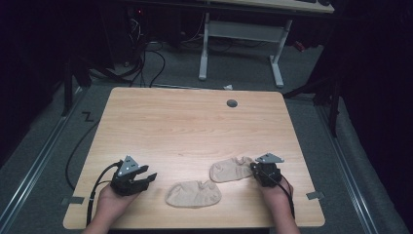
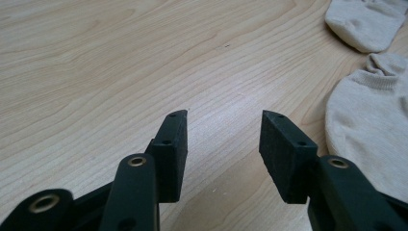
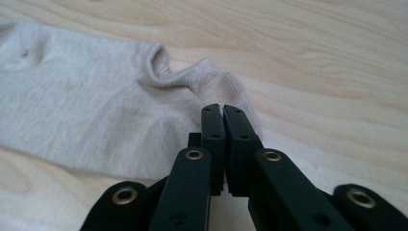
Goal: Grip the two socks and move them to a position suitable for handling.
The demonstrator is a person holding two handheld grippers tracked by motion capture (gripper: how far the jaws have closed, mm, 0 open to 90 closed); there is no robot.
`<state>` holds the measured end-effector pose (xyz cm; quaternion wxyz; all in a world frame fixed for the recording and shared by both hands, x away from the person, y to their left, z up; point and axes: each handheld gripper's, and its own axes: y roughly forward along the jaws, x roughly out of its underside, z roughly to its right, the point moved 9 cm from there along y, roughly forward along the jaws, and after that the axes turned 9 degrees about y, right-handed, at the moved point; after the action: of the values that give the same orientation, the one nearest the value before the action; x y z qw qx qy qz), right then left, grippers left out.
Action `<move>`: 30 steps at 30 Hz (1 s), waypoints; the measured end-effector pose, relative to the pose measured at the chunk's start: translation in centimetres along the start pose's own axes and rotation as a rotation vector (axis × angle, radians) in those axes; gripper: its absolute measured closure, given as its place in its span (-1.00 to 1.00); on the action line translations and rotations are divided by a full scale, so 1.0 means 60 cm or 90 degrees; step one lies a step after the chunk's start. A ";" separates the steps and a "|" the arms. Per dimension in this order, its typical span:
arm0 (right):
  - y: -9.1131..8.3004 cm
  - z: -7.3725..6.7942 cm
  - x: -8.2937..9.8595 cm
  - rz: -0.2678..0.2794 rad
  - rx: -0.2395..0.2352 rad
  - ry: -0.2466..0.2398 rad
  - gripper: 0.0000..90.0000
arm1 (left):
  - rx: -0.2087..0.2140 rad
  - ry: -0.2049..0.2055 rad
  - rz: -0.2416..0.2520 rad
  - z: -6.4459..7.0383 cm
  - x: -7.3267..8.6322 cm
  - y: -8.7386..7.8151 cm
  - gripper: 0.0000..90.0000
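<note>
The right gripper [image 3: 223,113] has its jaws pressed together, pinching the heel edge of the farther beige sock [image 1: 230,169] at the table's near right. The left gripper [image 2: 223,120] stands wide apart over bare wood at the near left, holding nothing. The nearer sock [image 1: 193,194] lies between them, on the pale wooden table [image 1: 195,126]. Beyond stands a white-legged desk [image 1: 243,34] on grey floor.

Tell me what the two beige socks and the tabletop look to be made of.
Two beige ankle socks, one nearer the left hand and one at the shut right tongs: soft knit fabric, matte, with ribbed cuffs, probably cotton blend. Light wooden tabletop: wood-grain surface, smooth with a faint sheen, possibly laminate.
</note>
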<state>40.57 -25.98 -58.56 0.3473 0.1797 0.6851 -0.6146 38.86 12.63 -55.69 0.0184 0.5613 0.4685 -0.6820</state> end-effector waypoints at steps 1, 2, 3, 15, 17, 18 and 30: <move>-0.004 -0.001 0.004 -0.002 -0.004 0.005 0.96 | -0.001 0.003 -0.003 -0.001 0.001 0.000 0.15; -0.007 -0.002 0.007 -0.002 -0.007 0.007 0.96 | -0.001 0.002 -0.002 -0.001 0.001 0.000 0.14; -0.010 -0.006 0.010 -0.004 -0.011 0.011 0.96 | -0.002 0.002 -0.003 -0.001 0.001 0.000 0.13; -0.005 -0.111 0.009 -0.006 -0.076 -0.055 0.96 | 0.005 0.007 -0.006 0.004 0.001 0.008 0.11; 0.004 -0.126 0.001 -0.006 -0.079 -0.066 0.95 | 0.009 0.007 -0.007 0.005 0.001 0.009 0.11; 0.007 -0.133 -0.003 -0.007 -0.082 -0.072 0.95 | 0.011 0.005 -0.008 0.006 0.001 0.009 0.11; 0.021 -0.152 -0.015 -0.003 -0.070 -0.112 0.95 | 0.172 0.149 -0.115 0.174 0.024 0.027 0.69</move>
<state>39.72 -16.78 -58.79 0.4137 0.1040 0.6849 -0.5907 31.39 5.56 -58.55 -0.1729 0.5900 0.4203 -0.6674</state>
